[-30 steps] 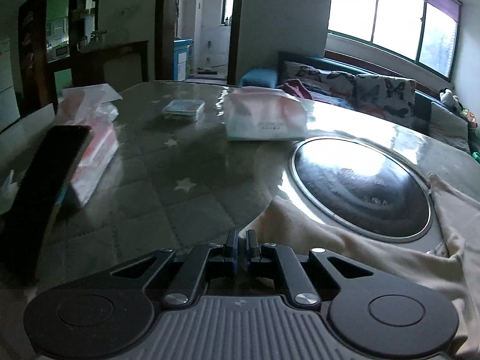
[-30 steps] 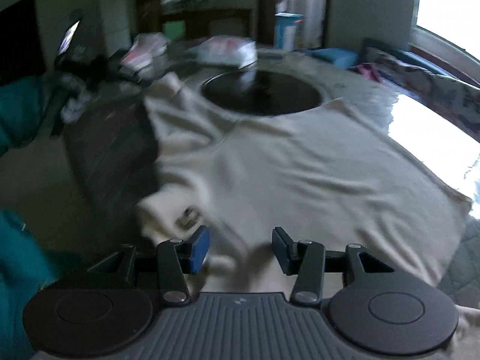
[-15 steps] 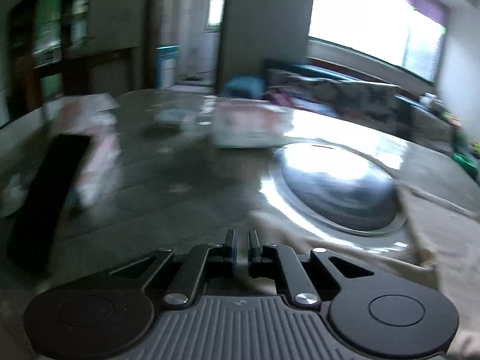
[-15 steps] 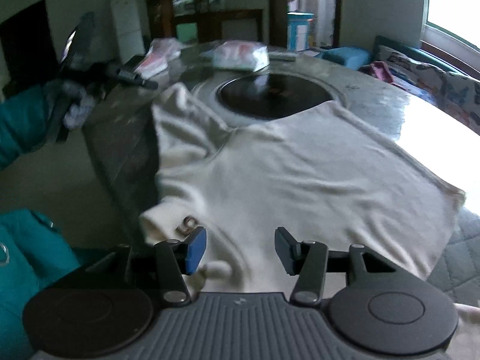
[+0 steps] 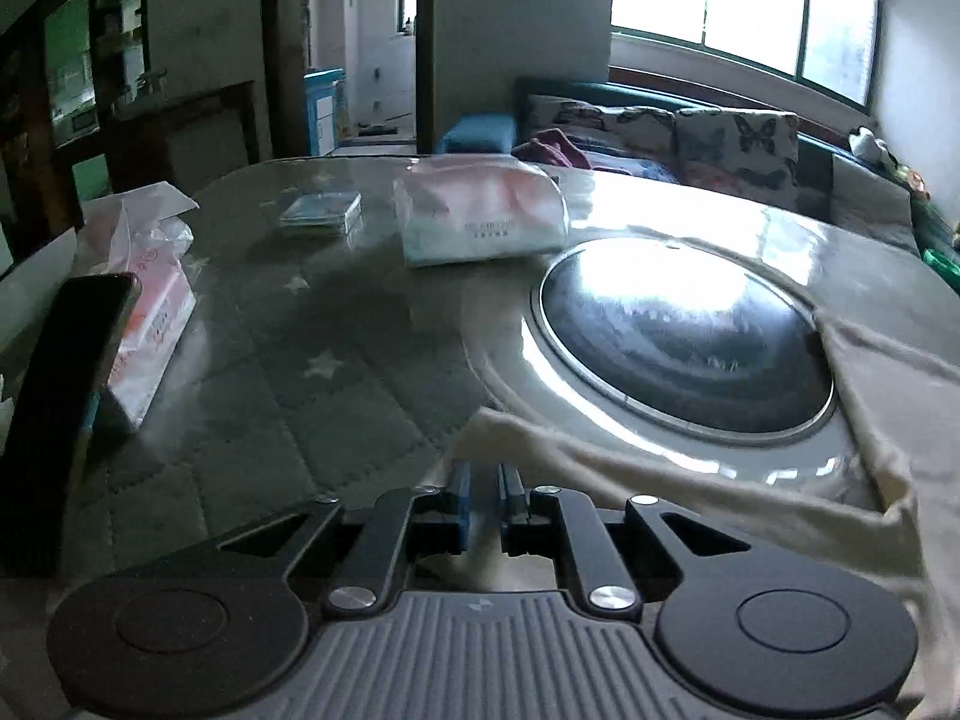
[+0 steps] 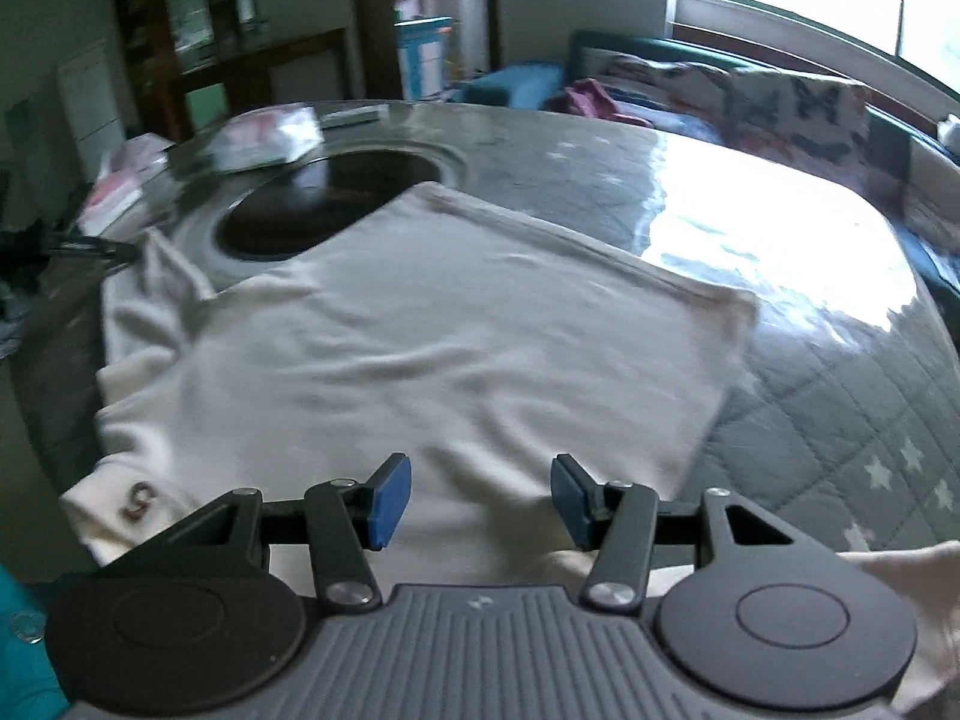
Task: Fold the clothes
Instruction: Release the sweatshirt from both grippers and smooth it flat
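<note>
1. Left hand-held gripper (image 5: 483, 495): narrow, blue pads nearly together on a corner of the shirt (image 5: 690, 498); whether cloth is actually pinched, cannot tell.
2. Right hand-held gripper (image 6: 480, 495): wide, pads well apart, low over the near edge of the shirt (image 6: 432, 330), holding nothing.
3. Shirt: cream, spread flat on the table (image 6: 840, 372), far corner at 12 o'clock overlapping the dark round inset (image 6: 312, 204); sleeve bunched at 9 o'clock.
4. Left view: tissue pack (image 5: 480, 219) at 12 o'clock, phone (image 5: 60, 402) at 9 o'clock leaning against a pink pack (image 5: 153, 312).
</note>
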`<state>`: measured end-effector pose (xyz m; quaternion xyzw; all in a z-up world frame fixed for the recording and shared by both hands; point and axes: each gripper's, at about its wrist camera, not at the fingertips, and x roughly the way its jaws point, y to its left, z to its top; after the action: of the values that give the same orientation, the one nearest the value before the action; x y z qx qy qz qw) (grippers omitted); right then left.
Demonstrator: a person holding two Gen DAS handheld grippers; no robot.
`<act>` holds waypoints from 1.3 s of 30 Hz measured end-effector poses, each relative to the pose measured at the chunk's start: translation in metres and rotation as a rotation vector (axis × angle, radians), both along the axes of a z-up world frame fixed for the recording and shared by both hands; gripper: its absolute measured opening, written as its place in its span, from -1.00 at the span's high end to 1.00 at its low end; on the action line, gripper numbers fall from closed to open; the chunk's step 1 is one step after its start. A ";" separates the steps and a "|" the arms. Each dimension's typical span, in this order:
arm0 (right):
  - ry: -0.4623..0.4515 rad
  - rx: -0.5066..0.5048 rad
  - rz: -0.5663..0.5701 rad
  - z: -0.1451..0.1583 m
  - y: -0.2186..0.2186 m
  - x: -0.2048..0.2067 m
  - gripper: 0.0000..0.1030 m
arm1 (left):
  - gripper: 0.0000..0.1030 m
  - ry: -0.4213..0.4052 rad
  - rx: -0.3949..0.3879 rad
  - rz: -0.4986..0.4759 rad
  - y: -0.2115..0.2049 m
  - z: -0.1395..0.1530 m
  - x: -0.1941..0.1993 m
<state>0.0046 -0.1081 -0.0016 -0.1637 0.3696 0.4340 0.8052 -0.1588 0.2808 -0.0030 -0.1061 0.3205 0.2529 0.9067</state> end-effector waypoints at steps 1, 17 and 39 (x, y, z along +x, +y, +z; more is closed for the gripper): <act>0.002 0.002 -0.023 0.000 -0.003 0.006 -0.02 | 0.79 0.005 0.000 0.006 0.001 0.000 0.002; -0.013 0.024 -0.276 -0.005 -0.021 0.115 0.24 | 0.30 0.029 0.007 -0.298 -0.070 0.001 0.165; -0.044 -0.031 -0.213 -0.007 0.021 0.160 0.92 | 0.92 0.015 0.023 -0.357 -0.063 -0.018 0.235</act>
<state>0.1651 -0.0874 -0.0087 -0.1455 0.3737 0.3365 0.8521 0.0763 0.2178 -0.0213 -0.0352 0.3381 0.0924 0.9359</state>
